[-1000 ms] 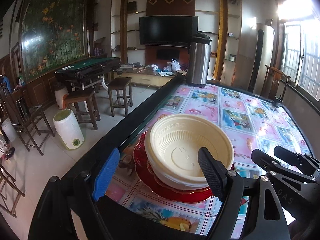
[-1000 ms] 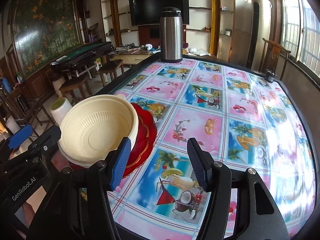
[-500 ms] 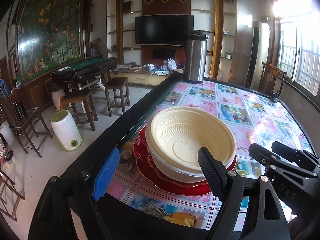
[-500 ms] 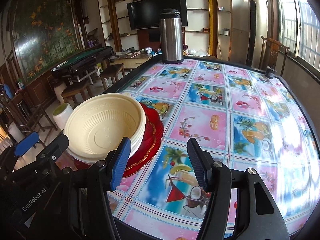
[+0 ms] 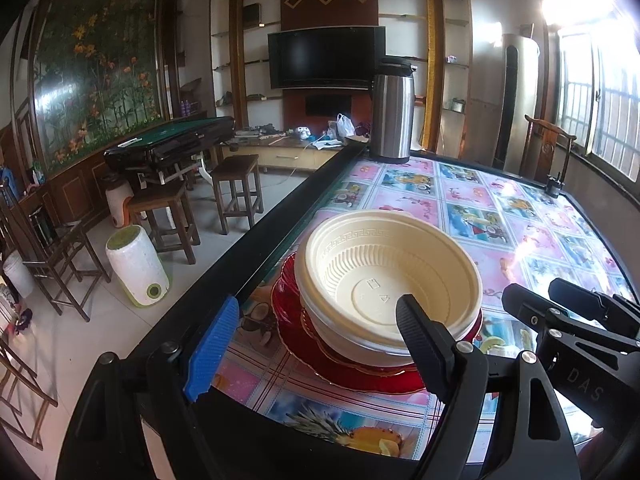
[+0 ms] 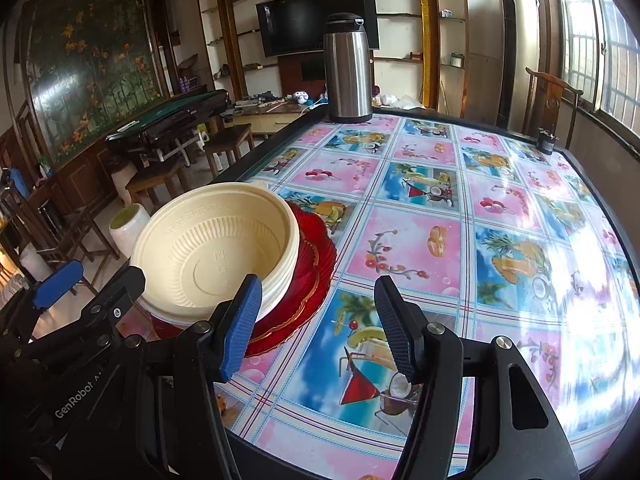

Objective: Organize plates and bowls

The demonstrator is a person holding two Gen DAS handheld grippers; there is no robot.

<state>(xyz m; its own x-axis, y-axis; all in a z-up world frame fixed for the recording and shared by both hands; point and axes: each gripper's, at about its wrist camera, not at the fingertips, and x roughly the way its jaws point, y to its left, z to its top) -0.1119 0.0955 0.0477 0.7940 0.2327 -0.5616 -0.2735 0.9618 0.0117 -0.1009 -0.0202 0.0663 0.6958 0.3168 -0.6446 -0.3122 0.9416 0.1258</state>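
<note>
We see the stacked cream bowls (image 5: pixel 390 280) nested on the red plates (image 5: pixel 304 344), near the left edge of the surface (image 6: pixel 404 240). The left gripper (image 5: pixel 312 340) has its fingers spread wide, gripping nothing. The right gripper (image 6: pixel 320 328) has its fingers apart, empty, beside the stack.

The cream bowls (image 5: pixel 390 280) look like matt moulded plastic, ribbed on the inside wall. The red plates (image 6: pixel 316 264) beneath them are glossy and translucent, like glass or clear plastic, with a gilt edge. The counter (image 6: pixel 408 240) carries a shiny, glare-catching printed cover. The thermos (image 6: pixel 347 76) is brushed metal. Each tool (image 6: pixel 318 328) is matt black plastic with ribbed pads (image 6: pixel 240 332).
</note>
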